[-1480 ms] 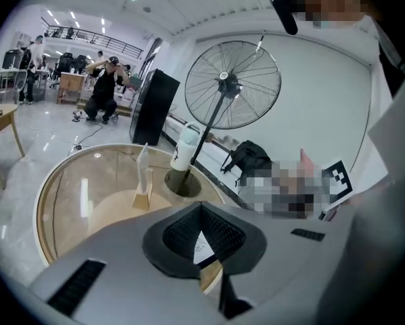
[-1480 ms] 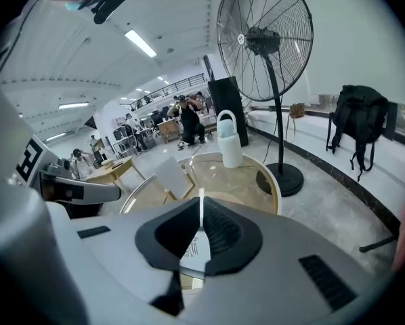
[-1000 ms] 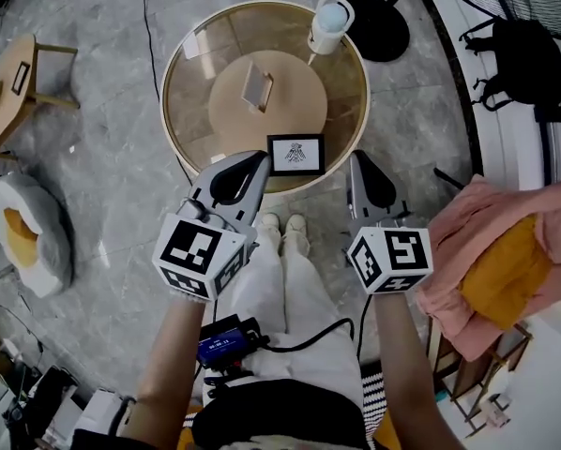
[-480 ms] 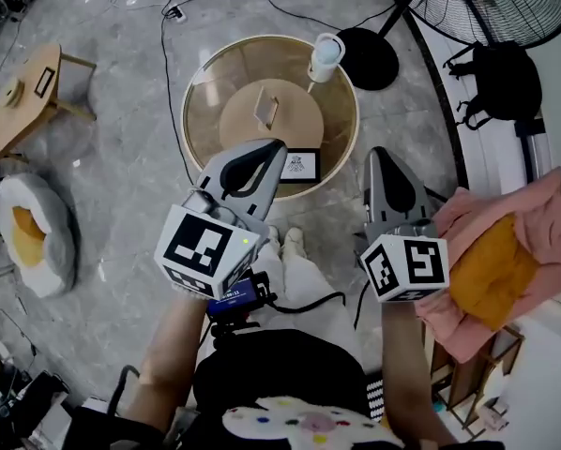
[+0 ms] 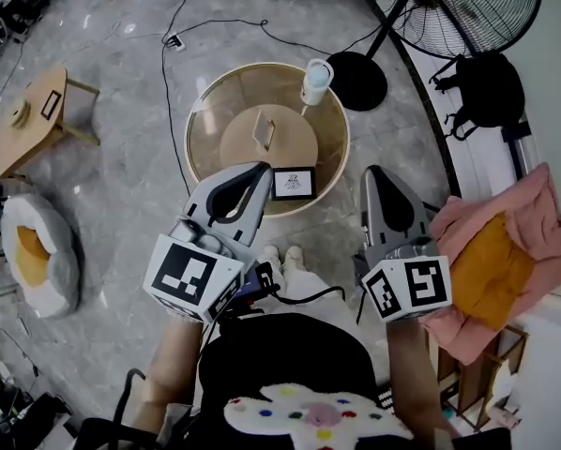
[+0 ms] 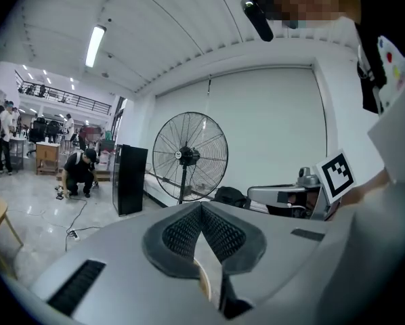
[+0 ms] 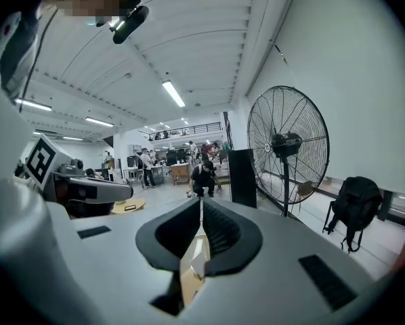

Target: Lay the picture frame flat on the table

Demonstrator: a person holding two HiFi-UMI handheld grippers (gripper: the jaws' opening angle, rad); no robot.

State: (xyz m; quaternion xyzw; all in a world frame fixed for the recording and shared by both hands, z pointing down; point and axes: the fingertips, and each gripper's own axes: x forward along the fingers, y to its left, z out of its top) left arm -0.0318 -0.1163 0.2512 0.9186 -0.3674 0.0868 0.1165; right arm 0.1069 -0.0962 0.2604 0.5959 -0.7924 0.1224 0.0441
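Observation:
The picture frame, black-edged with a white print, stands propped at the near edge of the round glass table, its face toward me. My left gripper hangs high above the floor just left of the frame in the head view, jaws shut and empty. My right gripper is held to the right of the table, also shut with nothing in it. Both gripper views point out level into the room: the left gripper and the right gripper each show closed tips and no frame.
On the table are a white cylinder at the far right rim and a small upright card at its middle. A floor fan, a black backpack, pink cloth, a wooden stool and floor cables surround it.
The head view has risen and pulled back, so the table and frame look smaller and farther. Both grippers stay shut and raised; the frame has not moved.

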